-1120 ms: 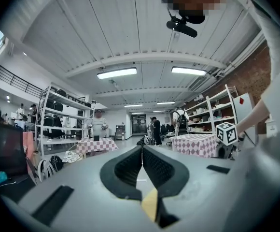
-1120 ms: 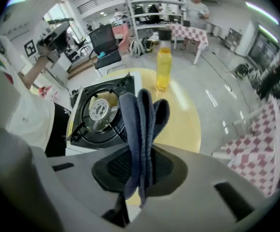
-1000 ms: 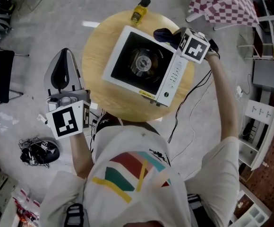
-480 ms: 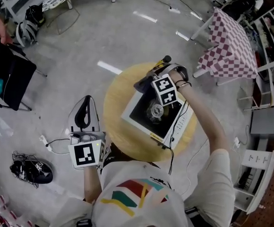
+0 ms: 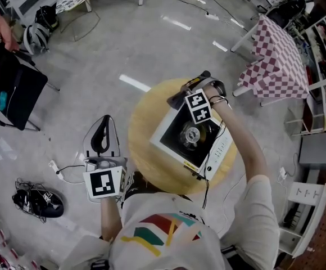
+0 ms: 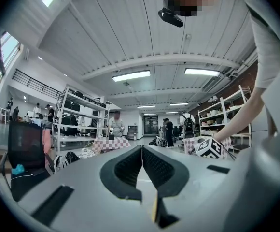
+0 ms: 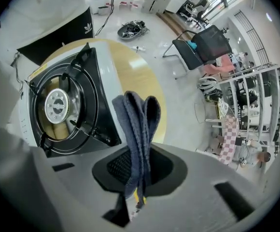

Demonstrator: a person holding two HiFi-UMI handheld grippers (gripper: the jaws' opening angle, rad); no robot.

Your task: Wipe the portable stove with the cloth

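The white portable stove (image 5: 173, 145) with its black burner well (image 7: 58, 108) sits on a round wooden table (image 5: 141, 134). My right gripper (image 7: 139, 146) is shut on a folded dark blue cloth (image 7: 139, 124); the cloth (image 5: 178, 97) hangs over the stove's far corner, and whether it touches I cannot tell. In the head view that gripper's marker cube (image 5: 199, 106) is above the stove's far edge. My left gripper (image 6: 142, 166) is shut with nothing in it, held off the table at the left and pointing out into the room; its marker cube (image 5: 104, 183) shows low in the head view.
A bottle (image 5: 204, 74) peeks out at the table's far edge behind the right gripper. A cable (image 5: 208, 180) runs off the stove's near side. A checkered table (image 5: 275, 55) stands to the right, a black chair (image 5: 8, 89) to the left, shoes (image 5: 36, 202) on the floor.
The right gripper with the cloth has moved from the stove's right end to its far left corner. The head camera has pulled back. The left gripper has hardly moved.
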